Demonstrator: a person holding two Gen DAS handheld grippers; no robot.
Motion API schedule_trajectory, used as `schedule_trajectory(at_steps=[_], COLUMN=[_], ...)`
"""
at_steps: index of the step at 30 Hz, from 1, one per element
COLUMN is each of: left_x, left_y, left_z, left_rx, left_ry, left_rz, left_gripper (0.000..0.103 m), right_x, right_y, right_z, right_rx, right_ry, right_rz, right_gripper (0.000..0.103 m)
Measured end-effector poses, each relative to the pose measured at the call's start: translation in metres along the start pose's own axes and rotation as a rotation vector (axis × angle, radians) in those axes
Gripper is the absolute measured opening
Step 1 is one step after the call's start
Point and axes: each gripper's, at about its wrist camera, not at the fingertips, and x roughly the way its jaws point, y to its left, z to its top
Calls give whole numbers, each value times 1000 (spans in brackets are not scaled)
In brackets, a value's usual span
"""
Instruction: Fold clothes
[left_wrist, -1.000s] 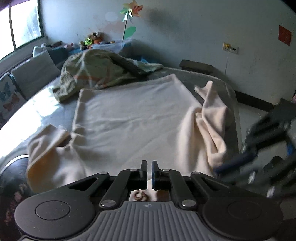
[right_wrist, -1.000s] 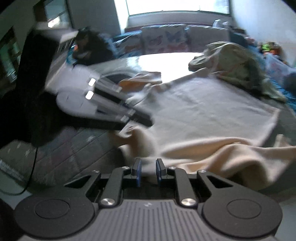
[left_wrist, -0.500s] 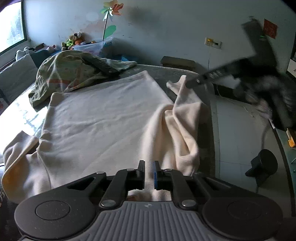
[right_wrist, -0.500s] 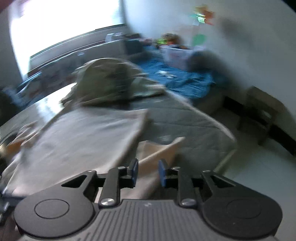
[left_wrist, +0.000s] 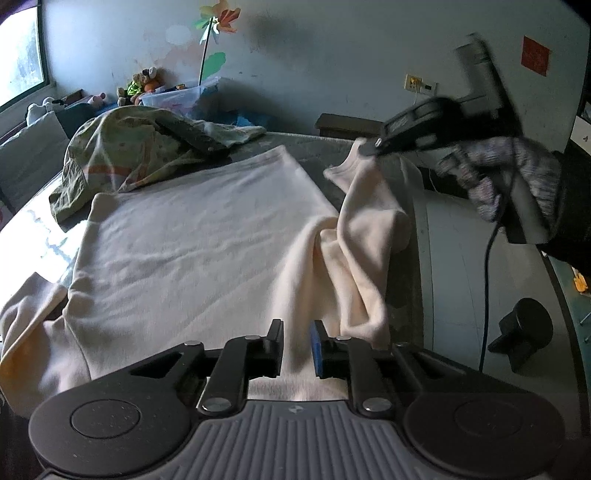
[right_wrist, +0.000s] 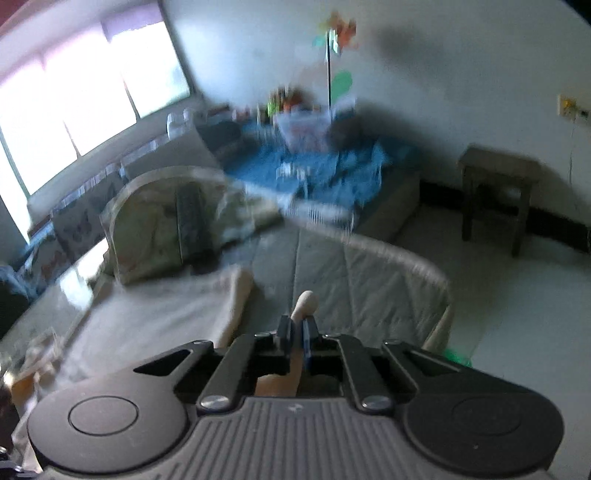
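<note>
A cream long-sleeved garment (left_wrist: 199, 236) lies spread flat on a grey mattress (left_wrist: 415, 266). My left gripper (left_wrist: 297, 345) is open just above the garment's near edge, with cloth showing between its fingers. My right gripper (right_wrist: 296, 338) is shut on the cream sleeve (right_wrist: 306, 302). In the left wrist view the right gripper (left_wrist: 369, 147) holds that sleeve's (left_wrist: 365, 206) end up at the mattress's right side. The other sleeve (left_wrist: 33, 325) lies bunched at the near left.
A green patterned blanket (left_wrist: 140, 151) is heaped at the mattress's far left. A small dark stool (right_wrist: 496, 192) stands by the wall on the tiled floor. A black object (left_wrist: 524, 332) sits on the floor at right. A blue bed (right_wrist: 321, 166) lies beyond.
My right gripper has closed on the sleeve end and lifted it at the mattress's right side. My left gripper's fingers have opened wider over the near edge.
</note>
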Motion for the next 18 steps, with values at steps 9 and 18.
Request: schedule_trajectory(at_steps=[9, 18], left_x=[7, 1], left_y=[-16, -21], left_z=[-1, -8], left_rx=[23, 45], left_ry=[-5, -8], left_rz=[-64, -79], left_gripper=[18, 27], right_x=[-59, -78], right_y=[-4, 19], right_z=[11, 16], right_rx=[-10, -34], right_ry=[-157, -178], right_rz=[25, 124], right_gripper=[5, 5])
